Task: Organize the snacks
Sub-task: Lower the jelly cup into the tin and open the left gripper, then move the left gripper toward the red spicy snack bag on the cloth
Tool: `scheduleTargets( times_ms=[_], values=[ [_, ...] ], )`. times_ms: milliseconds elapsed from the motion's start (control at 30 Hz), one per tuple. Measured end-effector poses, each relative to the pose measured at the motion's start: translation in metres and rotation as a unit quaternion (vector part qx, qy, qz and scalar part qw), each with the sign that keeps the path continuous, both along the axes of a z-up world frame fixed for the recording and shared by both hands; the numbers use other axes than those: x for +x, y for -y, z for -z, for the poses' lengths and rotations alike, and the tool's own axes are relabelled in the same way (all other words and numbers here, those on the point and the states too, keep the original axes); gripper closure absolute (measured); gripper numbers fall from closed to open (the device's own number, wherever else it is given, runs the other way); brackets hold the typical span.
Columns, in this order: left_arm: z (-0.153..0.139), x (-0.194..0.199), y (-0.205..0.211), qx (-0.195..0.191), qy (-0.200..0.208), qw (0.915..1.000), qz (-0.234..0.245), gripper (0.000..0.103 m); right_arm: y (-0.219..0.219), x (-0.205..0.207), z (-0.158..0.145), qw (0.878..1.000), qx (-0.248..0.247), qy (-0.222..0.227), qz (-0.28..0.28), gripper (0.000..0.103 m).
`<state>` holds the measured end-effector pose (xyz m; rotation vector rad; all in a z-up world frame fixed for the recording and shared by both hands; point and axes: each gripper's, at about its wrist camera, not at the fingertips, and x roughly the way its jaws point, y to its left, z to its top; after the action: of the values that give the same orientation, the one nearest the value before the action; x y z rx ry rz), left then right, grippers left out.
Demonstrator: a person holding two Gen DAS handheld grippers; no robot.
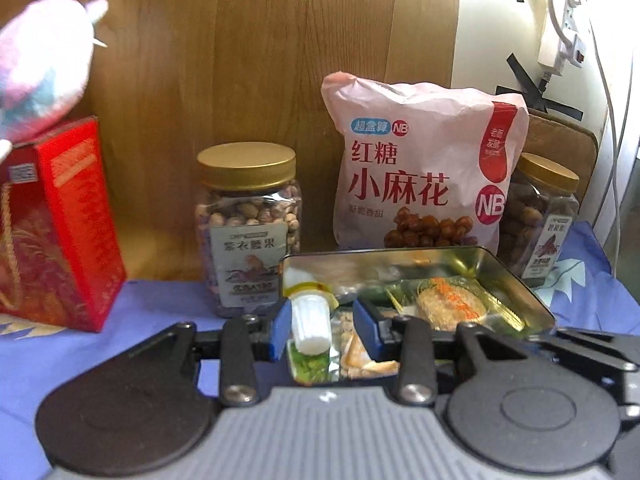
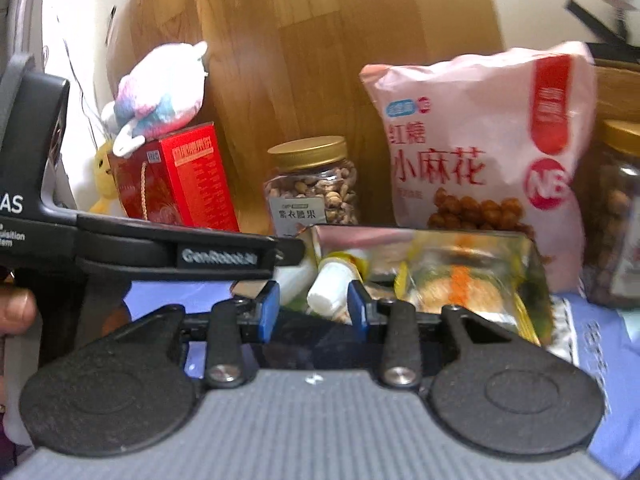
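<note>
The left gripper (image 1: 322, 330), fingers narrow, is seemingly pinching the white jelly cup (image 1: 311, 326) lying lengthwise over the tin's (image 1: 516, 280) near-left corner, while the right gripper (image 2: 314, 312) is hovering narrowly parted nearby.

Rt nut jar (image 2: 618, 216) cut off, blurred.
</note>
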<state>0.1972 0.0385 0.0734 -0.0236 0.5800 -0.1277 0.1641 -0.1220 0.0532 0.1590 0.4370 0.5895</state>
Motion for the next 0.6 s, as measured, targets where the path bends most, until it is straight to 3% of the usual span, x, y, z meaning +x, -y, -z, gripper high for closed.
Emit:
scheduleTargets(
  times_ms=[200, 600],
  values=[
    [0.003, -0.033, 0.008, 0.013, -0.007, 0.9999, -0.002, 0.068, 0.030, -0.045, 0.005, 0.998, 0.036, -0.010, 0.040, 0.061],
    [0.038, -0.089, 0.031, 0.045, -0.049, 0.9978, -0.003, 0.067, 0.050, -0.089, 0.037, 0.991, 0.079, -0.092, 0.063, 0.061]
  ],
)
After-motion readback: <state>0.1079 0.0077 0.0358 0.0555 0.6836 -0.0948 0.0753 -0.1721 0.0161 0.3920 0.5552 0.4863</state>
